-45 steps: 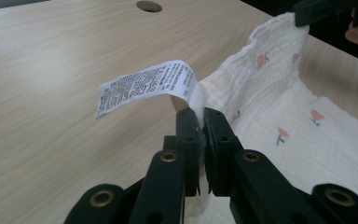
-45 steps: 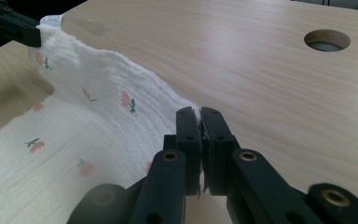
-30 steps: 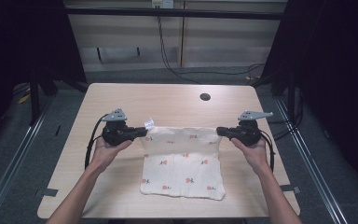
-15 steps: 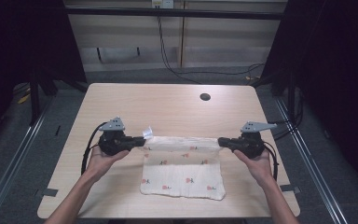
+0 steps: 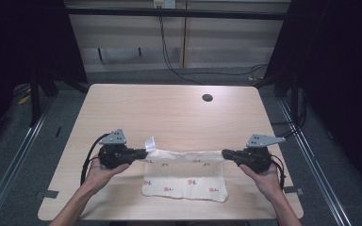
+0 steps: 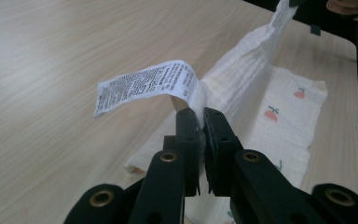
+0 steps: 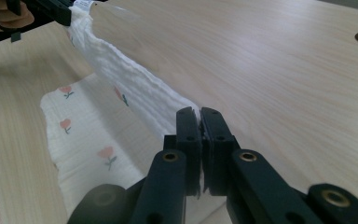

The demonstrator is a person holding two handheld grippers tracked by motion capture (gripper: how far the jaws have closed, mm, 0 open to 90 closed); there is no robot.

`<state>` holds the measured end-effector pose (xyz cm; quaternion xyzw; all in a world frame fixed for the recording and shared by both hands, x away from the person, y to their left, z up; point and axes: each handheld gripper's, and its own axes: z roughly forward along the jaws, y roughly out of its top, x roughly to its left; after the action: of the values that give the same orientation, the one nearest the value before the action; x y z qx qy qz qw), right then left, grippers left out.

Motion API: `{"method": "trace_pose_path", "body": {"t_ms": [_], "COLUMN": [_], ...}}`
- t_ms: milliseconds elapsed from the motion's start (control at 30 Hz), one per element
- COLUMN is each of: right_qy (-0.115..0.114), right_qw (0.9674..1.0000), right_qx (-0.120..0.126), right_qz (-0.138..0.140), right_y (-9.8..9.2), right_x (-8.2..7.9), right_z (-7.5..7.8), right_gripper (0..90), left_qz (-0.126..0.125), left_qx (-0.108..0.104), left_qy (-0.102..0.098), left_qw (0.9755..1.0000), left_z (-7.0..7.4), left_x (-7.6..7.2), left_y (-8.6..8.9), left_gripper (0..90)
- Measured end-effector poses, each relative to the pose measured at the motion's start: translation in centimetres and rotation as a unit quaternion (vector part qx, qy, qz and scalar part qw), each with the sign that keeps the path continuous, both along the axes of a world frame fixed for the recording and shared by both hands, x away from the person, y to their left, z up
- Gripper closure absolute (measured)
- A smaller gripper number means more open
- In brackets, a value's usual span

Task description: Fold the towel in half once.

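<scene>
A white muslin cloth (image 5: 186, 181) printed with small red fruit lies on the wooden table (image 5: 169, 113), its far edge lifted and stretched tight between my two grippers. My left gripper (image 5: 143, 153) is shut on the cloth's far left corner (image 6: 200, 95), where a white care label (image 6: 144, 84) sticks out. My right gripper (image 5: 225, 154) is shut on the far right corner (image 7: 186, 108). The lifted edge runs as a taut band (image 7: 121, 74) over the lower layer of cloth (image 7: 84, 140), which stays flat on the table.
A round cable hole (image 5: 207, 97) sits in the table's far right part. Bare wood (image 5: 136, 108) stretches beyond the cloth. Dark floor and metal rails (image 5: 23, 141) flank the table, with cables on the floor behind it.
Both grippers have drawn the cloth's far edge toward the person, folding it over the near part. The visible cloth is now shorter front to back.
</scene>
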<state>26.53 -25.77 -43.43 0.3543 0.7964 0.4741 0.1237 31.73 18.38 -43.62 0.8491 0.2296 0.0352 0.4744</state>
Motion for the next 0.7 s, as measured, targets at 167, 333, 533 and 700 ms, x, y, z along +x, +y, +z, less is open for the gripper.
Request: {"method": "trace_pose_path", "body": {"t_ms": [167,333,533,700], "right_qy": [0.008,0.019,0.032,0.046], "right_qw": [0.9999,0.9994,0.9985,0.9979], "right_qx": [-0.008,-0.025,-0.042,-0.04], "right_qz": [0.006,0.015,0.017,0.02], "right_y": [0.5,0.9,0.7,0.7], "right_x": [-1.4,-2.5,-3.2,-3.5], "right_z": [-1.2,-1.7,-2.8,-3.7], "right_gripper": [86.8,86.8,86.7,86.3], "left_qz": [-0.002,-0.011,-0.017,-0.033], "left_qx": [0.017,0.03,0.044,0.051], "left_qy": [0.012,0.019,0.01,0.036], "left_qw": [0.9998,0.9993,0.9988,0.9975], "left_z": [-0.8,-1.4,-2.5,-3.7], "left_x": [-0.8,-1.3,-2.3,-2.8], "left_y": [0.2,-0.3,-0.5,-0.7], "left_gripper": [85.5,85.5,85.4,84.8]}}
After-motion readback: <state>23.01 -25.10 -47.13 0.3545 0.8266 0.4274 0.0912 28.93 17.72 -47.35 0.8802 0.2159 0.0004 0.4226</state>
